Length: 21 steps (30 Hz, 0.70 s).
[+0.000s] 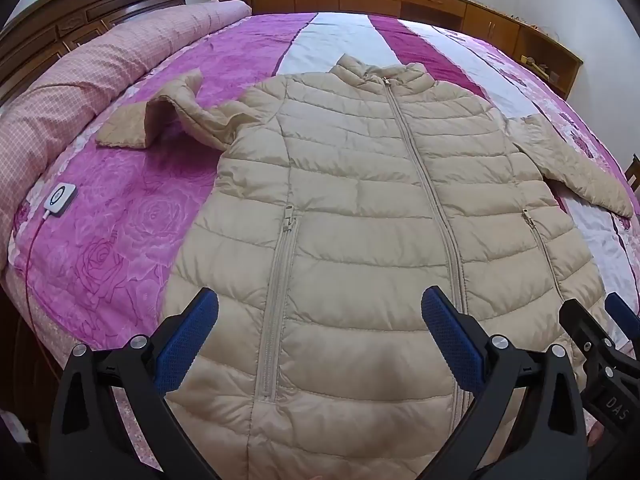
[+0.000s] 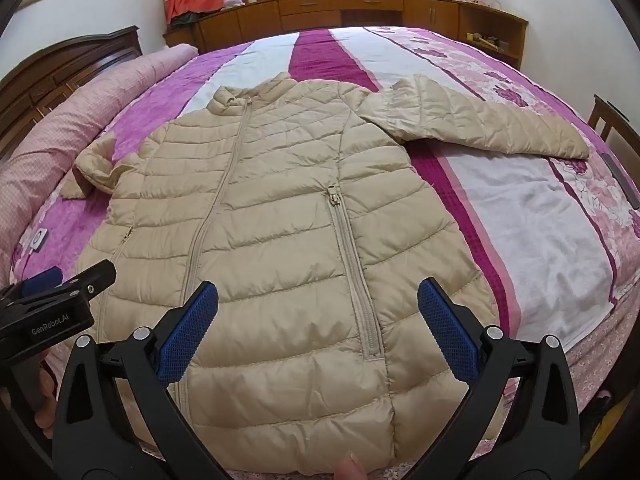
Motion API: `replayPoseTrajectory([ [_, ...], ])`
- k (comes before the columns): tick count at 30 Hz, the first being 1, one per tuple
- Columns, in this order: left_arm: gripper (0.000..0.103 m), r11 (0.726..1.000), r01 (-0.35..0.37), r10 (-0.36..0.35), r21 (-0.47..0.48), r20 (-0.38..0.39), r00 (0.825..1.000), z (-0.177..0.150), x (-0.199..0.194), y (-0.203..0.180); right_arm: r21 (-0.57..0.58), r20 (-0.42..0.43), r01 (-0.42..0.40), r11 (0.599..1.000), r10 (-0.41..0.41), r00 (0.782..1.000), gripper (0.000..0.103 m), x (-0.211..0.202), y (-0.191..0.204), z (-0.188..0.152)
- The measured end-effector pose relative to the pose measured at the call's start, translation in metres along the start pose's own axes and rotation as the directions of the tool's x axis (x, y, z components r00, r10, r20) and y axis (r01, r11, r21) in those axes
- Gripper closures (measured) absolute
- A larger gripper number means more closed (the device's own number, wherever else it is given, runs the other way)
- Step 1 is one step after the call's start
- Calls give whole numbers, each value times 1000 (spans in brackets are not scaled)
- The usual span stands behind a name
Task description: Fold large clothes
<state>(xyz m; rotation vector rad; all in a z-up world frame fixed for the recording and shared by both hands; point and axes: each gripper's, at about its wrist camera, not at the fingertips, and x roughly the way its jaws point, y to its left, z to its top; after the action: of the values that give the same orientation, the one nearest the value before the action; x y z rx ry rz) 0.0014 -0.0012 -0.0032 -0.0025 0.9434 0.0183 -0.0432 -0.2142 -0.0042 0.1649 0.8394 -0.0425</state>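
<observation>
A wide bed covered in a pink, magenta and white striped floral bedspread (image 1: 132, 216) fills both views, with a long pink checked bolster (image 1: 80, 80) lying along the dark carved wooden headboard (image 1: 60, 20) on the left and a run of light wooden cabinets (image 2: 360, 8) under a window at the far side. Spread flat on the bedspread, front up and zipped closed, lies the beige quilted puffer jacket (image 1: 360, 208) — its long axis runs from the near edge of the bed away from the cameras, with the stand-up collar pointing toward the cabinets and the hem nearest the grippers. The central zip follows that same line, flanked by two zipped pockets. The jacket's sleeve toward the headboard is bent back on itself in a crumpled fold, while the other sleeve stretches out sideways toward the foot of the bed, nearly straight. The hem is cut off by the bottom of each view and partly hidden behind the gripper bodies, so its edge is hard to follow. A small white square controller on a thin cord (image 1: 60, 197) rests on the bedspread beside the bolster, well apart from the jacket. The left gripper (image 1: 320, 332) hovers over the lower left part of the jacket, its blue-padded fingers spread wide with nothing pinched; the right gripper (image 2: 318, 328) hangs over the lower right part, fingers equally spread and empty. A fingertip (image 2: 350, 470) shows at the bottom edge of the right view — whether it touches the hem cannot be told.
</observation>
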Motion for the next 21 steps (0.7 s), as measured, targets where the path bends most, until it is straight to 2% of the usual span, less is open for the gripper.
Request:
replayPoseTrajectory([
  [21,5,1000,1,-1,-2,0,1000,-1,1,1,-10,3,-2,1000,2,1000,3,0,3,3],
])
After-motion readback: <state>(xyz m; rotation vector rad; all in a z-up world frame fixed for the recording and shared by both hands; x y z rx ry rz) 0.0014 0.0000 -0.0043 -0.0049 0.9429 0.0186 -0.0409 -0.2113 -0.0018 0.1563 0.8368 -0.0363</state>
